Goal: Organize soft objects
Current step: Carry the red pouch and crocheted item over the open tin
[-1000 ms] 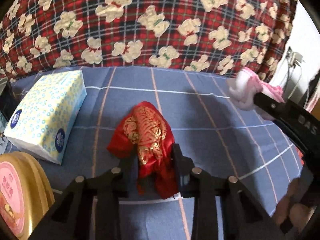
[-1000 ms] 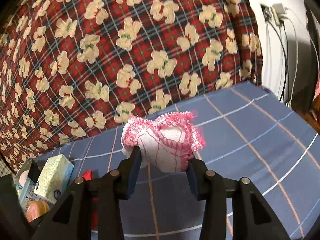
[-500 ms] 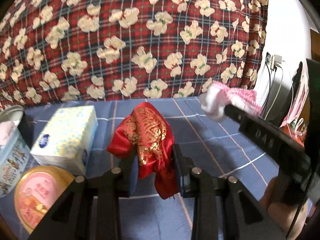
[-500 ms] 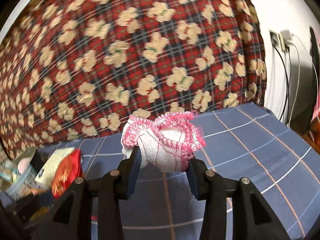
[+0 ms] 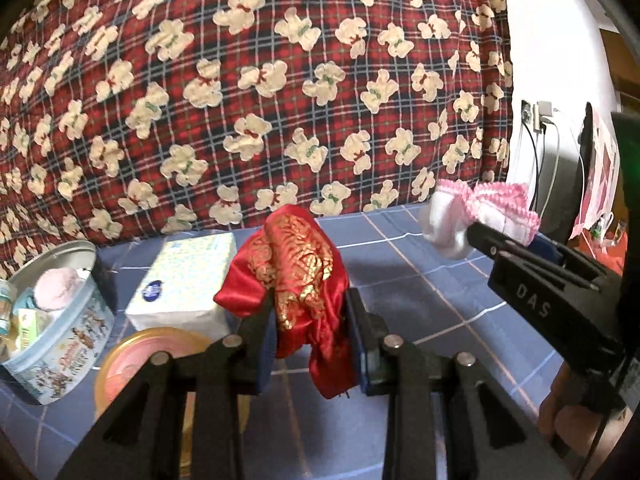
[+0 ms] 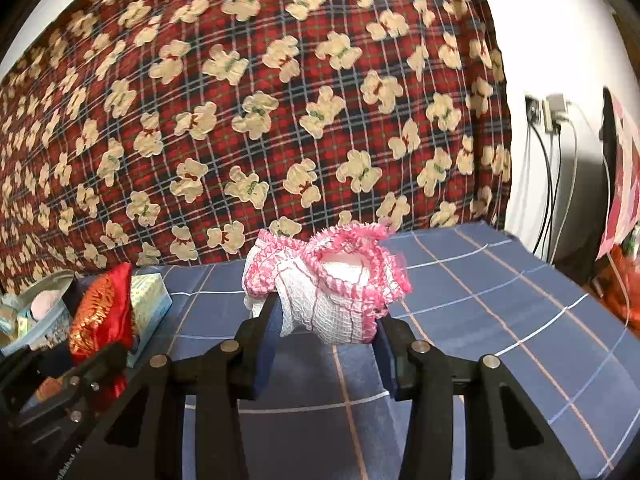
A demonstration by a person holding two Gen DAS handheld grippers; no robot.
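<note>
My left gripper (image 5: 310, 304) is shut on a red and gold satin pouch (image 5: 296, 272) and holds it in the air above the blue checked cloth (image 5: 420, 292). My right gripper (image 6: 324, 316) is shut on a white cloth with pink frilled edging (image 6: 332, 288), also held in the air. The pink-edged cloth also shows at the right of the left wrist view (image 5: 476, 216). The red pouch also shows at the left of the right wrist view (image 6: 102, 312). An open round tin (image 5: 52, 320) at the left holds a pink soft item (image 5: 56, 284).
A tissue box (image 5: 188, 276) lies on the cloth beside the tin. A round gold and pink lid (image 5: 132, 364) lies in front of it. A red plaid bear-print blanket (image 5: 256, 80) rises behind. Cables and a wall socket (image 6: 548, 112) are at the right.
Both grippers have risen with their cloths. The left view has swung up and left, bringing the tin into sight. The red pouch has come off the cloth surface.
</note>
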